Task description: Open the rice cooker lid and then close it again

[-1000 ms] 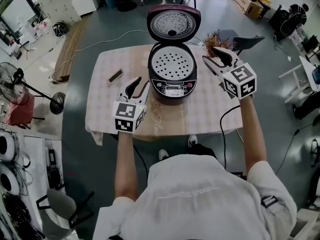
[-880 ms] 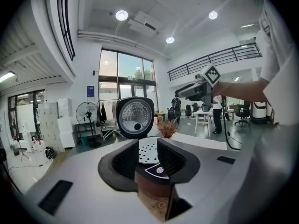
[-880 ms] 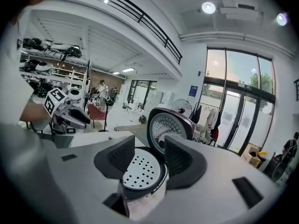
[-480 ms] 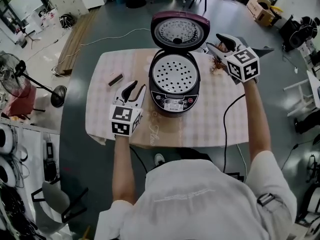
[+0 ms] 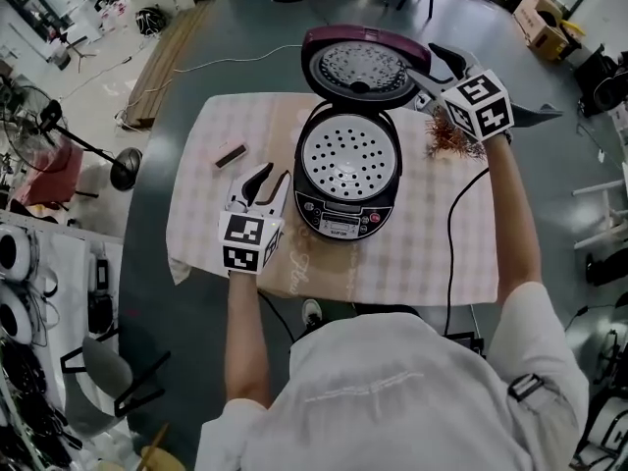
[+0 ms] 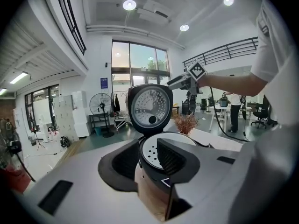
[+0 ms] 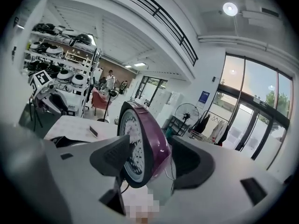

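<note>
1 cooker [image 5: 341,216] sits mid-table [image 5: 432,253] on the checked cloth, panel toward the person. 1 lid [image 5: 361,67] is open, hinged at the far side and standing near upright, inner face toward the person. The pot mouth is uncovered, with 1 perforated tray [image 5: 348,155] in it.

2 grippers, 1 marker cube each.

Right gripper [image 5: 427,67] is at the lid's right edge. Its jaws are spread wide and have just been opening. The lid rim is between them, one jaw on the inner-face side and the other behind the purple shell. There's a visible gap on the shell side. Can't tell if the inner jaw touches. No pinch.

Left gripper [image 5: 275,175] is low at the cloth just left of the cooker, apart from its body. Can't tell if it rests on the cloth. Its jaws are spread with nothing gripped; in its own view the cooker only lines up beyond the tips.

Also on the table:
- 1 small black bar [image 5: 231,154], far-left part, well apart from the cooker.
- 1 bunch of reddish dry twigs [image 5: 449,135] right of the cooker, beside the right gripper.
- 1 black cable [image 5: 451,253] running across the cloth and off the near edge.

On the floor at left: 1 fan [image 5: 126,168] on a stand.
</note>
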The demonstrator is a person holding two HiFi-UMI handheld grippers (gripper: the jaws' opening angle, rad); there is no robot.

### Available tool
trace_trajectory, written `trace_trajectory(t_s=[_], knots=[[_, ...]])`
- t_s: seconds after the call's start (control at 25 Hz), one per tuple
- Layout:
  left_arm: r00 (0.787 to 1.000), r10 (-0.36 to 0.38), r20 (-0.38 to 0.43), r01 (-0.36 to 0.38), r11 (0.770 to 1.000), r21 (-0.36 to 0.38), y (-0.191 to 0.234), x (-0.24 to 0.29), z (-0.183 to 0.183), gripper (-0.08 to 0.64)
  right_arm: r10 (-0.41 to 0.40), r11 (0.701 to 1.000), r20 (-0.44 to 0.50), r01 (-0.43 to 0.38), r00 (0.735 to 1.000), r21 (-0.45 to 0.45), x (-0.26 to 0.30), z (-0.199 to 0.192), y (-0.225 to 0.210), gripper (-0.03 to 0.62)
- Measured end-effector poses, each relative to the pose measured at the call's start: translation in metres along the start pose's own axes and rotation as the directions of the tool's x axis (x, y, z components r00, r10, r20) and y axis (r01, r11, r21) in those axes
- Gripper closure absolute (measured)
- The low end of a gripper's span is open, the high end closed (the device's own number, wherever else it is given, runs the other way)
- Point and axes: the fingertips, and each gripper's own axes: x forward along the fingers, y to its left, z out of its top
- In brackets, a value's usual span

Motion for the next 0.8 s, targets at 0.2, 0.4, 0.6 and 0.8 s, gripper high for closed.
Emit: trace_trajectory(t_s=[0.2, 0.4, 0.6, 0.8], knots=[[0.999, 0.006, -0.037, -0.007, 0.999, -0.038, 0.002, 0.007, -0.016, 0.426, 0.047, 0.998, -0.004, -0.047, 0.999, -0.042, 0.022, 0.008, -0.010, 0.304], [0.998, -0.004, -0.059, 0.001, 0.999, -0.046, 0.000, 0.011, -0.027, 0.426, 0.120, 0.991, 0.000, -0.120, 0.993, -0.059, 0.041, 0.013, -0.005, 0.304], [0.997, -0.004, -0.071, -0.001, 0.997, -0.073, 0.003, 0.008, -0.035, 0.426, 0.197, 0.979, 0.031, -0.196, 0.980, -0.048, 0.054, 0.023, 0.008, 0.302], [0.997, -0.009, -0.078, 0.003, 0.997, -0.077, 0.001, 0.001, -0.042, 0.426, 0.148, 0.987, 0.014, -0.147, 0.989, -0.070, 0.058, 0.020, 0.004, 0.366]])
